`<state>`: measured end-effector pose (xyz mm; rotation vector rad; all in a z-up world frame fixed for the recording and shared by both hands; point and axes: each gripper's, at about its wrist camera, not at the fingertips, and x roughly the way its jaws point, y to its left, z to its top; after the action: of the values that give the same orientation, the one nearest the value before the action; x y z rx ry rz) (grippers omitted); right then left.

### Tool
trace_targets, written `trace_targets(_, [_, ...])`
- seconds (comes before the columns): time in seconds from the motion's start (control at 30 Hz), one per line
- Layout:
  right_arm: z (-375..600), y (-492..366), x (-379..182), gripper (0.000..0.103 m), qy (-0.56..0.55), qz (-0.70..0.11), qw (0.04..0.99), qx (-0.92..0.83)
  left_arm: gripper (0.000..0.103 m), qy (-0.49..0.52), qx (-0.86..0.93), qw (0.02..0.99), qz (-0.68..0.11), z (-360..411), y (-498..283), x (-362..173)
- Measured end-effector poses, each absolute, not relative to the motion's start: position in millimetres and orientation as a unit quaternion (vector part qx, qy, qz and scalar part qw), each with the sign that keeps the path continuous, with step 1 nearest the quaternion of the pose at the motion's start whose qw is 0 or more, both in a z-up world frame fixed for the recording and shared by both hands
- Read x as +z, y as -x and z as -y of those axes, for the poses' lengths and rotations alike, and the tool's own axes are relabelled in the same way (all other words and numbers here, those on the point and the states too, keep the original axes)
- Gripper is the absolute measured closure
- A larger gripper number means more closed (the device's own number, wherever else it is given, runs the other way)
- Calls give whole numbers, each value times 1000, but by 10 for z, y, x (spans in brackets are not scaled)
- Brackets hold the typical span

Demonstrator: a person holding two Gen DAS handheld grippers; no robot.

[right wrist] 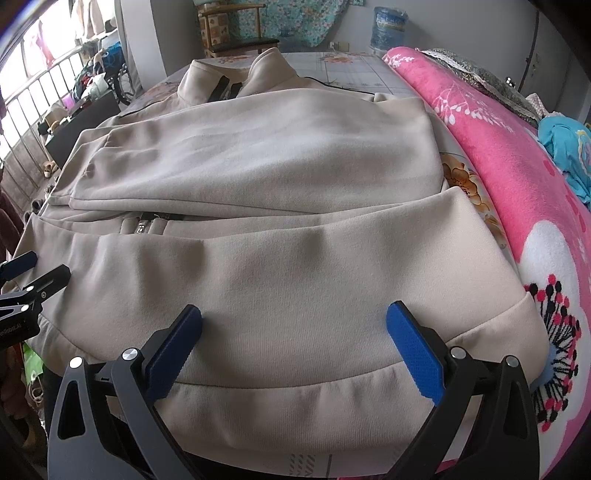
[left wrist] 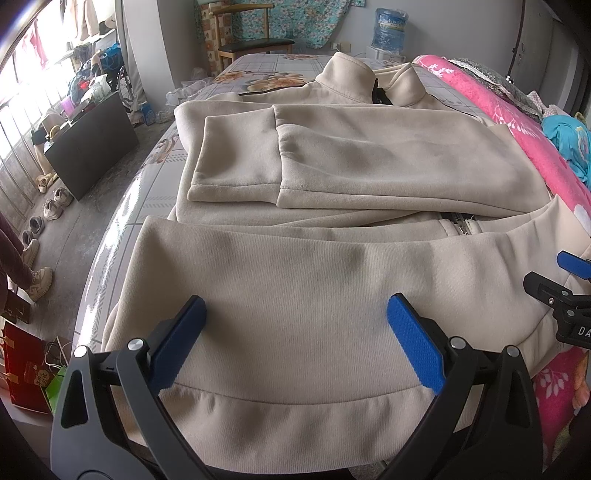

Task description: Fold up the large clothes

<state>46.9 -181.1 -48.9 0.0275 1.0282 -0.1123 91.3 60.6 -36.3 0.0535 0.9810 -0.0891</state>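
Note:
A beige zip-up jacket [left wrist: 332, 155] lies flat on the bed, collar at the far end, both sleeves folded across its chest. It also shows in the right wrist view [right wrist: 277, 155]. My left gripper [left wrist: 295, 314] is open, its blue pads spread over the jacket's hem band [left wrist: 295, 417] on the left half. My right gripper [right wrist: 293, 317] is open over the hem band [right wrist: 314, 406] on the right half. The right gripper also shows at the edge of the left wrist view [left wrist: 561, 295], and the left gripper at the edge of the right wrist view [right wrist: 26, 288].
The bed has a floral sheet [left wrist: 258, 70]. A pink floral blanket [right wrist: 517, 192] runs along the bed's right side, with blue clothing [right wrist: 565, 147] beyond. A wooden chair [left wrist: 251, 37] and a water bottle [left wrist: 388, 29] stand at the far end. A black box [left wrist: 92, 147] and shoes [left wrist: 48, 206] sit on the floor at left.

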Motion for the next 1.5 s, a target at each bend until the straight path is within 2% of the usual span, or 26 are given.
trace_targets(0.77, [1815, -480, -486, 6, -10, -494, 868, -49, 7, -31, -45, 883, -466, -641, -926, -301])
trace_targets(0.97, [1861, -583, -371, 6, -25, -512, 859, -23, 7, -33, -43, 913, -405, -872, -984, 241])
trace_targets(1.1, [1934, -687, 27, 6, -40, -476, 878, 10, 7, -44, -55, 934, -351, -984, -1196, 755])
trace_targets(1.3, [2018, -1029, 677, 6, -39, -416, 907, 61, 8, -14, -84, 936, -343, -954, -1810, 1164])
trace_targets(1.5, [2276, -1713, 793, 6, -128, -447, 879, 109, 8, -3, -100, 931, -351, -670, -2419, 1186])
